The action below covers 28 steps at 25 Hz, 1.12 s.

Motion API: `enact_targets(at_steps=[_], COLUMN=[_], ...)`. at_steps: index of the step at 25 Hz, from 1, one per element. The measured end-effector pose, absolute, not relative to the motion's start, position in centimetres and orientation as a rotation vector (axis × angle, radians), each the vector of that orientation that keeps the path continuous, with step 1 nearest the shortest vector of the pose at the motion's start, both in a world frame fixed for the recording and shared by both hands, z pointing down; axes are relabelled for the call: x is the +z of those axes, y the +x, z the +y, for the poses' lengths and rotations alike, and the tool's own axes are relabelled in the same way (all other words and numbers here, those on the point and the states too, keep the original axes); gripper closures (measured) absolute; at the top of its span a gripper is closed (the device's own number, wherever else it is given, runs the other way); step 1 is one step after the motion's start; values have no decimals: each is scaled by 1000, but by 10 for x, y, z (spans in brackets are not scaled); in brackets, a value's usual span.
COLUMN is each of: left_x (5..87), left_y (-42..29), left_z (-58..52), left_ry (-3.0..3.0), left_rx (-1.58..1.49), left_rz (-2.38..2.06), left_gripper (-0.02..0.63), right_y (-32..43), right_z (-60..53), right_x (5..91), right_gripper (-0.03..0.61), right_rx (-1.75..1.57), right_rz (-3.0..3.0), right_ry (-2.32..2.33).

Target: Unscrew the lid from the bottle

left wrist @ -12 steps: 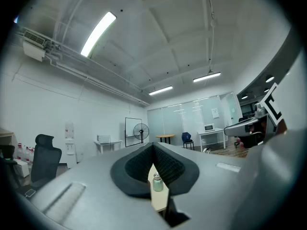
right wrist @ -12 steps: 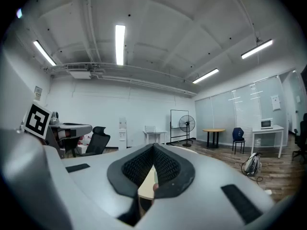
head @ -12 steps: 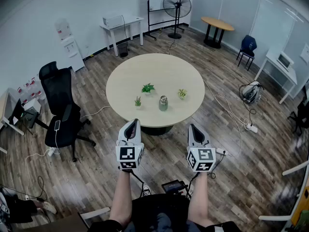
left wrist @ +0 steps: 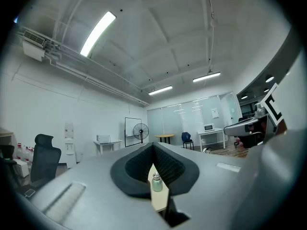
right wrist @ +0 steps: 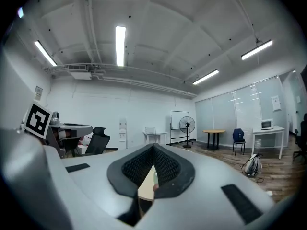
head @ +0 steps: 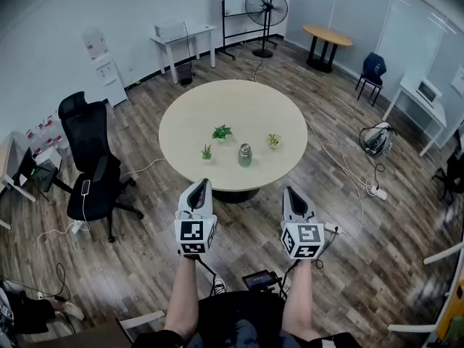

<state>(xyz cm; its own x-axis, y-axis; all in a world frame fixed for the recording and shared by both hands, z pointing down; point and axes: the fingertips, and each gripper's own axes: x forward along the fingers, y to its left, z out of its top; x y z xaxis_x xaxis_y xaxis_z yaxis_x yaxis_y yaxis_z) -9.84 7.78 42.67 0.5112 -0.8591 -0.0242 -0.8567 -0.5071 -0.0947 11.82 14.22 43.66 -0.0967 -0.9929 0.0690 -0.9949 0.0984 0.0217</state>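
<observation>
A small grey-green bottle (head: 245,155) with a silver lid stands upright on the round beige table (head: 239,107), between small potted plants. The left gripper view catches the bottle (left wrist: 157,183) far off through the narrow slot between the jaws. My left gripper (head: 197,185) and right gripper (head: 291,191) hover side by side in front of the table's near edge, well short of the bottle. Both are shut with nothing between their jaws. In the right gripper view only a sliver of the table (right wrist: 145,183) shows past the closed pads.
Three little potted plants (head: 222,133) stand around the bottle. A black office chair (head: 93,169) sits at the left of the table. Cables and a power strip (head: 375,191) lie on the wood floor at the right. A fan (head: 265,9) and side tables stand at the back.
</observation>
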Motion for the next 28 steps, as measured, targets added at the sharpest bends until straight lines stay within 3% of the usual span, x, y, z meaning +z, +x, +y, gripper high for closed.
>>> enact_targets(at_steps=[28], left_x=[435], left_y=[-111], left_z=[35], left_ry=[-2718], left_rx=[-48], left_rz=[1404], left_gripper=[612], right_y=[98], right_z=[112], right_x=[438], right_gripper=[575], right_rx=[43], right_rz=[-2171], right_ry=[2113])
